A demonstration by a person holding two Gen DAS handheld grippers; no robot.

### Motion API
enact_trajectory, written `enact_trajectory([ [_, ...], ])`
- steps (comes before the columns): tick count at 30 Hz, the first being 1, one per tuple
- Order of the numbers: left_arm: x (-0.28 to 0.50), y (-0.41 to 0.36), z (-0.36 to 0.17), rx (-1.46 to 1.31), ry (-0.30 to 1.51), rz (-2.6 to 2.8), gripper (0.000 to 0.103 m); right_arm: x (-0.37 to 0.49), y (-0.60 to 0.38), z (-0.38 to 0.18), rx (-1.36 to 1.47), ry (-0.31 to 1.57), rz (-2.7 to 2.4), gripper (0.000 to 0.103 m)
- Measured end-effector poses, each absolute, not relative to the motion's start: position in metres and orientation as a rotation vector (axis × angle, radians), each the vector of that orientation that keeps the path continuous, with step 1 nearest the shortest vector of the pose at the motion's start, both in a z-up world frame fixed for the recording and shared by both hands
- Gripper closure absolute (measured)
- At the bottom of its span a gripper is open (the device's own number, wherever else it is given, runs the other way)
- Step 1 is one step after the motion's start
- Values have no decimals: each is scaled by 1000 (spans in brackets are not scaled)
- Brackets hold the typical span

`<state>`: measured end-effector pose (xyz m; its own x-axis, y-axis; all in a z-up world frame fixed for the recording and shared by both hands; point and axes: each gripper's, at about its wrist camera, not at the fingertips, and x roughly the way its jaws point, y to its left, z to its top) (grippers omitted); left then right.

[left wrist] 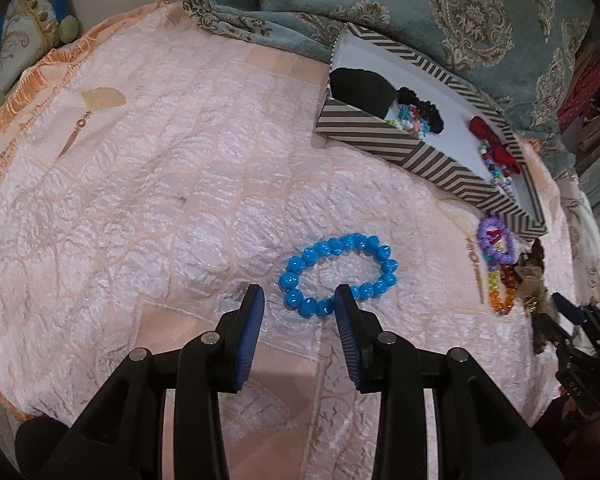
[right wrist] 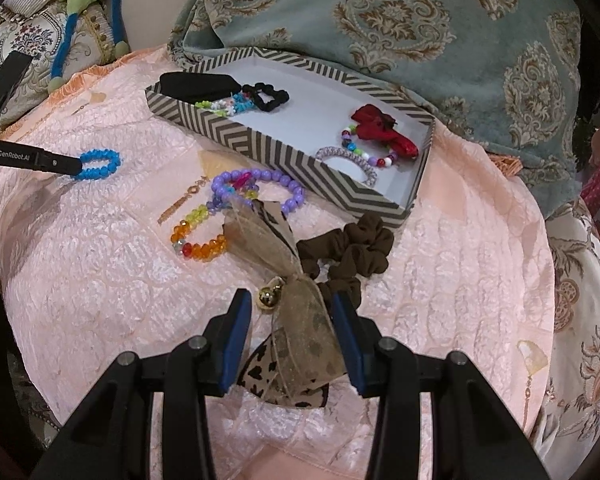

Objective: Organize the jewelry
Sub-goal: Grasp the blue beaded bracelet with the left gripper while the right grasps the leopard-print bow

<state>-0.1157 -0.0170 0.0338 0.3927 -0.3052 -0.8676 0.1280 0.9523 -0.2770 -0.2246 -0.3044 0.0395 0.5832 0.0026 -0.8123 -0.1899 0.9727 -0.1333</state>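
The work stood at the picking-up step: several pieces were already inside the striped box (right wrist: 300, 156), and others lay on the pink bedcover (left wrist: 140, 184) in front of it.

The left gripper (left wrist: 299, 300) was open and low over the blue bead bracelet (left wrist: 338, 274). One finger was at the near edge of the ring, the other just outside it, so the near side of the beads lay between the jaws, but nothing was held. The bracelet lay flat on the cover, well apart from the box.

The right gripper (right wrist: 292, 306) was also open, with the brown ribbon bow (right wrist: 296, 300) (the one with a small gold bell) between its fingers. Whether the pads touched the ribbon I cannot tell. A dark brown scrunchie (right wrist: 352, 252) lay just beside the bow, and a purple bead bracelet (right wrist: 260, 188) and an orange and yellow one (right wrist: 200, 236) rested near the front wall of the box.

In my judgement, each gripper needed next to close on its piece, then lift it and carry it over the wall of the box. The round beads may slip, so the grip should take one side of the ring firmly.
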Motion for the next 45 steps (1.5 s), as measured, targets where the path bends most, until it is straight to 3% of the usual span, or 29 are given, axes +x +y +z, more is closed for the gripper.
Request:
enact_trajectory([
  [5, -116, -21, 35, -159, 1139, -327, 77, -224, -316, 42, -120, 947, 154, 60],
  [8, -113, -24, 33, -148, 1137, -319, 77, -219, -320, 37, -89, 958, 163, 77],
  [12, -106, -26, 32, -168, 1120, -313, 77, -213, -326, 33, -14, 972, 194, 92],
  [13, -105, -26, 31, -178, 1119, -318, 80, -213, -327, 33, -1, 973, 201, 94],
  [15, -104, -27, 29, -183, 1121, -345, 101, -217, -328, 36, 21, 964, 210, 98],
  [33, -114, -29, 94, -191, 1011, -488, 103, -248, -343, 137, 155, 712, 299, 99],
  [45, -68, -72, 153, -144, 908, -524, 103, -184, -370, 158, 194, 655, 187, 99],
])
